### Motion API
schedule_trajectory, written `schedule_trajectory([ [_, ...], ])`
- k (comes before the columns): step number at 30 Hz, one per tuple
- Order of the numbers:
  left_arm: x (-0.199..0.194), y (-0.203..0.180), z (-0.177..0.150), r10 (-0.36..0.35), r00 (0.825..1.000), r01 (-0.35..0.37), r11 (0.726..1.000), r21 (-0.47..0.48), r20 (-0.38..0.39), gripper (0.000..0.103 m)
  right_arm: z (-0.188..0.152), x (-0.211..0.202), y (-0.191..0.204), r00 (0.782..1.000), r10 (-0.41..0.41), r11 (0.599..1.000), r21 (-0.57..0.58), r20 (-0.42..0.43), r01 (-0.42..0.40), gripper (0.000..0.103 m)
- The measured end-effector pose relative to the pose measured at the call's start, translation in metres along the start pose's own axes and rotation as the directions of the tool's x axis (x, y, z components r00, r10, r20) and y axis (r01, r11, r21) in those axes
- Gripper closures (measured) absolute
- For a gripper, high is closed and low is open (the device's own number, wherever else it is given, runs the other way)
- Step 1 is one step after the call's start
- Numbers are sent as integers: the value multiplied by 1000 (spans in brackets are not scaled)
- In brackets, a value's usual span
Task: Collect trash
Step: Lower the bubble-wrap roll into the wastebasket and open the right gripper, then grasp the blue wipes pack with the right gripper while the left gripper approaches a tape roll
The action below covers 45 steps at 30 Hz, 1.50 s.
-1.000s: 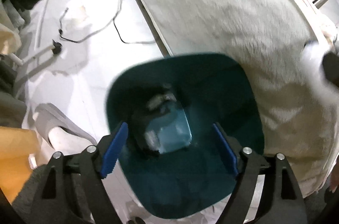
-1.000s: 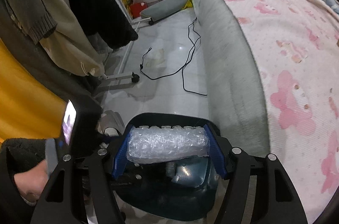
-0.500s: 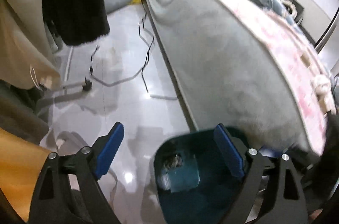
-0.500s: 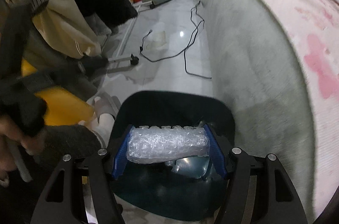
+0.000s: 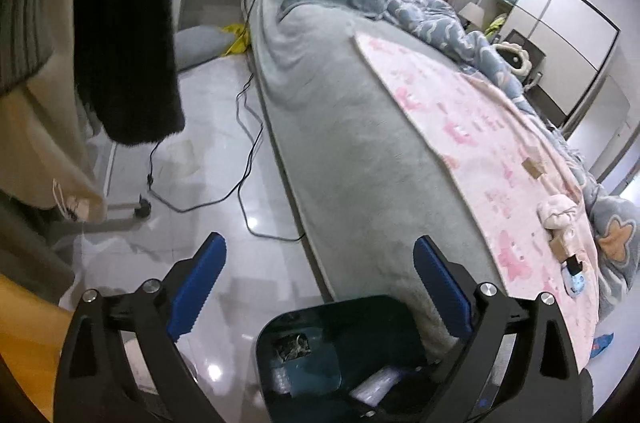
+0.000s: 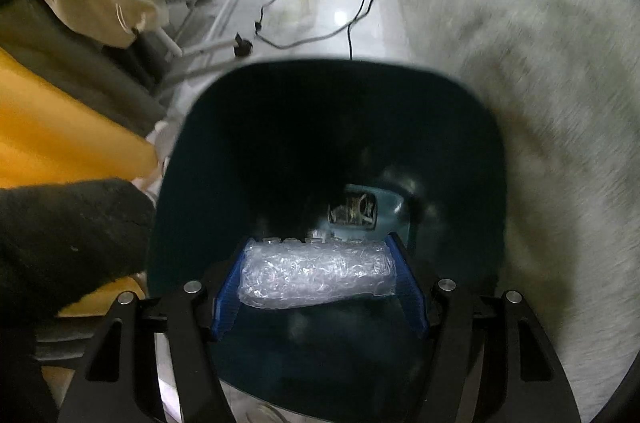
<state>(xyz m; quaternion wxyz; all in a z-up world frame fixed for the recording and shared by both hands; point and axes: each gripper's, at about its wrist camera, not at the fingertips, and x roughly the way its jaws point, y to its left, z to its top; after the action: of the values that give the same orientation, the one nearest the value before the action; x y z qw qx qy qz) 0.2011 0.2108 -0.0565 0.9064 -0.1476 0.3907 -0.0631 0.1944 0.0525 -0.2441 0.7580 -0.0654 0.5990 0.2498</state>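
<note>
The dark teal bin (image 6: pixel 328 127) stands on the tiled floor (image 5: pixel 224 159) right against the grey side of the bed (image 5: pixel 360 127), and it serves as the reference for everything below. The right tongs (image 6: pixel 320 277) are clamped on a roll of bubble wrap (image 6: pixel 318 277), its ends pressed between the two blue pads, and they now hang directly over the bin's open mouth; half a second ago the same roll was held short of the rim, and a second ago the bin was only partly in sight beneath it, so the right hand has carried the load forward and down. The roll is not yet released. Deeper in the bin lies earlier waste, a pale blue container (image 6: pixel 360 211) with crumpled matter in it. The left tongs (image 5: pixel 320 287) are spread wide with nothing between them; a second ago they looked straight down into the bin, and they have since lifted and tilted away, so that the bin (image 5: pixel 340 351) now sits low between their arms and the bed top fills the view. On the pink sheet (image 5: pixel 480 151), beyond the bin, lie several small items, among them a crumpled pale cloth (image 5: pixel 558 213) and small brown scraps (image 5: pixel 532 167); whether all are trash cannot be told. Judgement: the drop is imminent, needing only the right tongs to part, while the left hand appears freed to seek the next piece.
</note>
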Motion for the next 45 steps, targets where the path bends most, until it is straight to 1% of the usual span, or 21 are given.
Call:
schedule_trajectory([
  [3, -6, -8, 4, -34, 999, 33, 999, 33, 17, 6, -8, 12, 3, 1000, -6, 1000, -13, -29, 6, 31],
  [5, -13, -16, 8, -41, 998, 38, 997, 70, 43, 6, -11, 17, 5, 999, -8, 1000, -18, -43, 8, 24],
  [6, -16, -20, 9, -45, 997, 40, 995, 87, 56, 6, -12, 19, 7, 999, -6, 1000, -17, -46, 5, 23],
  [10, -29, -35, 16, -78, 992, 66, 990, 128, 97, 5, -11, 12, 11, 1000, -1, 1000, -27, -25, 1, 19],
  [16, -44, -54, 26, -132, 982, 109, 981, 164, 138, 5, -4, -13, 12, 999, 24, 1000, -16, 49, -24, 18],
  [19, -50, -62, 31, -160, 975, 135, 978, 160, 156, 5, -1, -30, 15, 995, 37, 999, -27, 92, -34, 18],
  [21, -53, -70, 35, -180, 969, 153, 975, 160, 170, 5, 2, -46, 19, 991, 48, 998, -42, 127, -43, 18],
  [25, -58, -83, 40, -197, 962, 165, 971, 171, 191, 5, 6, -72, 23, 981, 53, 996, -79, 185, -39, 18],
  [28, -59, -90, 44, -203, 958, 170, 970, 171, 200, 5, 9, -98, 22, 967, 54, 995, -92, 247, -32, 18],
  [30, -58, -94, 45, -205, 958, 171, 970, 172, 203, 5, 10, -120, 16, 953, 61, 995, -91, 297, -35, 18],
  [36, -52, -112, 44, -214, 957, 175, 964, 199, 197, 5, 7, -173, -9, 916, 16, 998, -60, 401, 9, 18],
  [40, -45, -118, 40, -232, 958, 199, 960, 196, 167, 5, 2, -209, -36, 887, -44, 999, -5, 460, 52, 19],
  [43, -40, -124, 32, -236, 960, 198, 953, 228, 151, 5, -6, -236, -63, 860, -106, 994, 53, 499, 92, 19],
  [45, -37, -127, 28, -218, 966, 181, 954, 237, 140, 5, -13, -254, -84, 841, -157, 988, 95, 518, 126, 19],
])
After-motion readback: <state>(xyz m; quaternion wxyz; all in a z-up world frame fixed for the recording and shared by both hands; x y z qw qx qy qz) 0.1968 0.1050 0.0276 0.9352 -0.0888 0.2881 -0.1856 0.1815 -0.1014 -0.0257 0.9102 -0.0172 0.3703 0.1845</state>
